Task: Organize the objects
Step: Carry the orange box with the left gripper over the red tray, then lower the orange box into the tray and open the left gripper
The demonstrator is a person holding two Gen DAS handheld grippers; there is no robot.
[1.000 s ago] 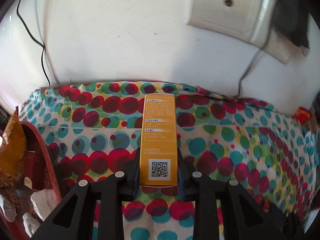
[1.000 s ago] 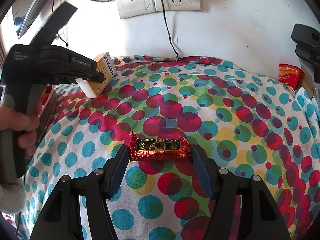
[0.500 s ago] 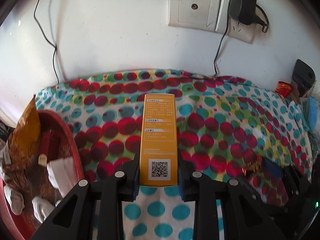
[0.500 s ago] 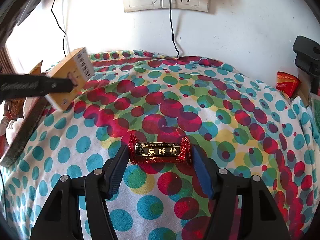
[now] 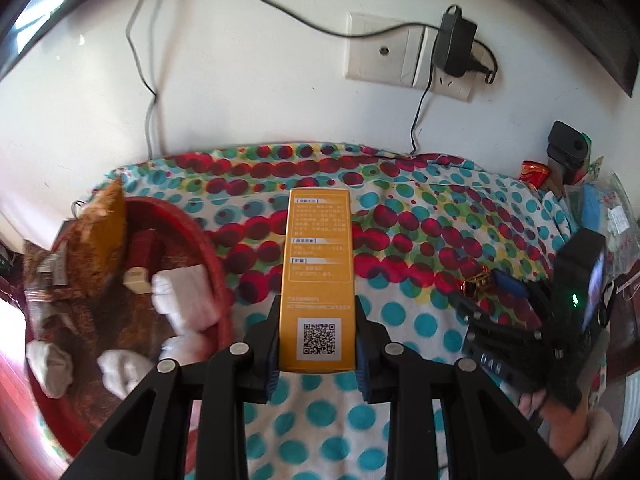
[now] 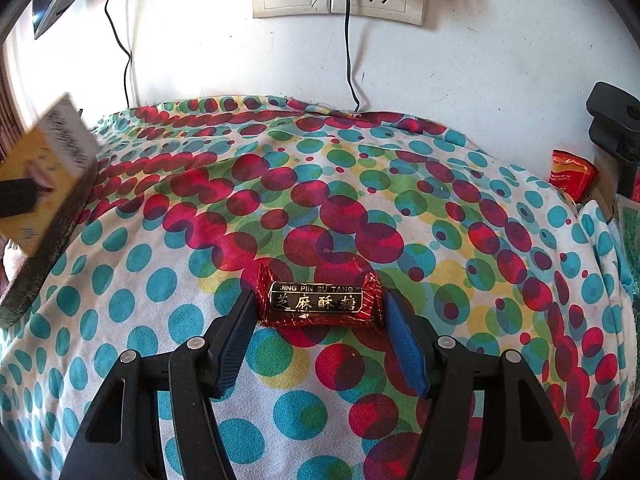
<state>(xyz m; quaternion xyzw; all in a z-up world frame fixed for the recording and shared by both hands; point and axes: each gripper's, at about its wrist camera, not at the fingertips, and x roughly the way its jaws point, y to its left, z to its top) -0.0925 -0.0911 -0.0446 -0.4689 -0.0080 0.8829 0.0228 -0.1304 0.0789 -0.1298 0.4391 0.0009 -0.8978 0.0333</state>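
Lifted orange box (image 5: 318,276) now nears basket rim (image 5: 218,280).

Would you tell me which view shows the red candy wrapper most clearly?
The right wrist view: the candy lies centred between the right gripper's fingers, label readable. The left wrist view shows it only small and partly hidden, near the right edge.

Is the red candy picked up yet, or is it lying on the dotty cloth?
Lying on the cloth. The red candy sits flat between the right gripper fingers, with a small gap on each side.
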